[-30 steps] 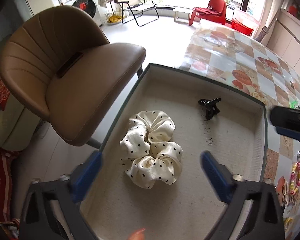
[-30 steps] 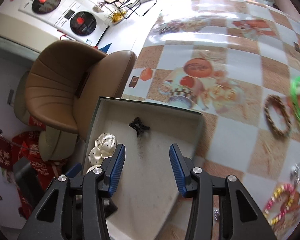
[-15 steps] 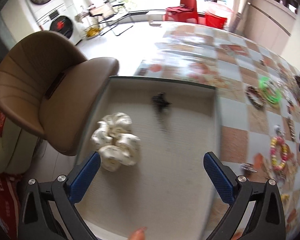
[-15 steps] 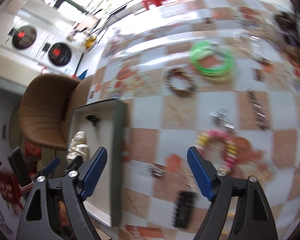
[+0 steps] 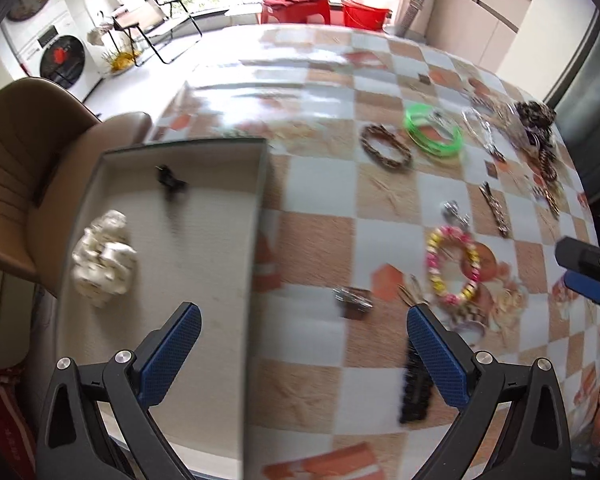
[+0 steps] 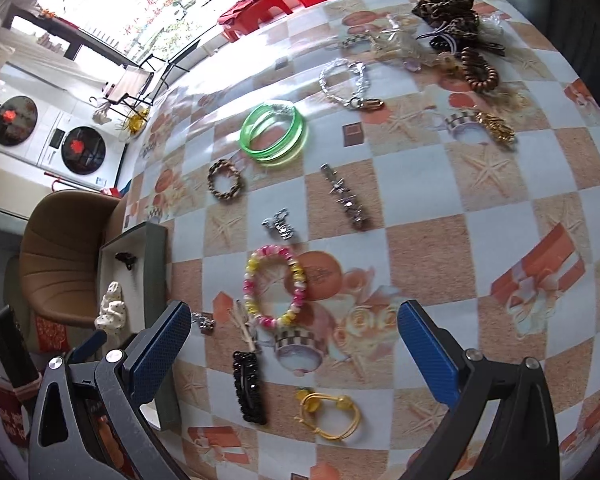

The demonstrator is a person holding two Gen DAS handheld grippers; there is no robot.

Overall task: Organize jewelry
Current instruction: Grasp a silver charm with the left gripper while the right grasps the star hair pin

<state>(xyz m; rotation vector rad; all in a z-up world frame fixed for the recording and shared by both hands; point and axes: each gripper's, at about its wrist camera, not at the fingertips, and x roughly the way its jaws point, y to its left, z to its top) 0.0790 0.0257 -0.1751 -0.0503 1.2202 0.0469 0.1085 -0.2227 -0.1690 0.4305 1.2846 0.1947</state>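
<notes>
Blue-padded grippers, left [image 5: 304, 344] and right [image 6: 294, 340], both gape wide and empty over the table [image 6: 420, 240].
White scrunchie [image 5: 102, 258] and black clip [image 5: 171, 179] lie apart in the tray [image 5: 256, 216]; bead bracelet [image 6: 274, 286], green bangles [image 6: 274, 133] and barrette [image 6: 249, 386] lie loose on the tablecloth.

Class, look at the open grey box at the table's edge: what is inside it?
Inside the grey box lie a cream dotted scrunchie and a small black claw clip. Its near corner is hidden behind the left tool.
</notes>
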